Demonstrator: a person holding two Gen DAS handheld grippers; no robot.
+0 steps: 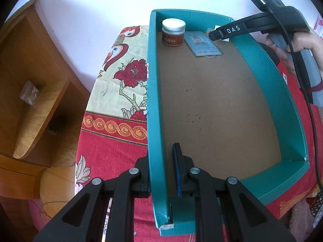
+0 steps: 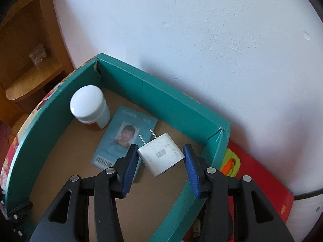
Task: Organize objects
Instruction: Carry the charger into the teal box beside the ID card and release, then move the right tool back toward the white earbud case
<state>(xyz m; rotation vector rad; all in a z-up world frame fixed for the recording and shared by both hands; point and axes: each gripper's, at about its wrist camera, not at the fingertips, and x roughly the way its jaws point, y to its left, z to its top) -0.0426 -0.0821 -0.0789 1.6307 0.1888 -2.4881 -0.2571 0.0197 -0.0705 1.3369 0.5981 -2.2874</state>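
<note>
A teal cardboard box (image 1: 268,84) with a brown floor lies on a floral cloth. My left gripper (image 1: 161,171) is shut on the teal box's left wall (image 1: 155,121), near its front corner. In the far left corner stands a jar with a white lid (image 1: 173,32), (image 2: 88,104). An ID card (image 1: 202,44), (image 2: 121,139) lies beside it. My right gripper (image 2: 161,161) is open over the far right corner; a white charger plug (image 2: 161,154) sits between its blue pads (image 2: 190,167), touching neither. The right gripper also shows in the left wrist view (image 1: 218,35).
A red and cream floral cloth (image 1: 113,133) covers the surface. A wooden shelf unit (image 1: 30,80) stands to the left against a white wall (image 2: 201,40). A green and orange object (image 2: 232,165) and a red flat item (image 2: 262,181) lie right of the box.
</note>
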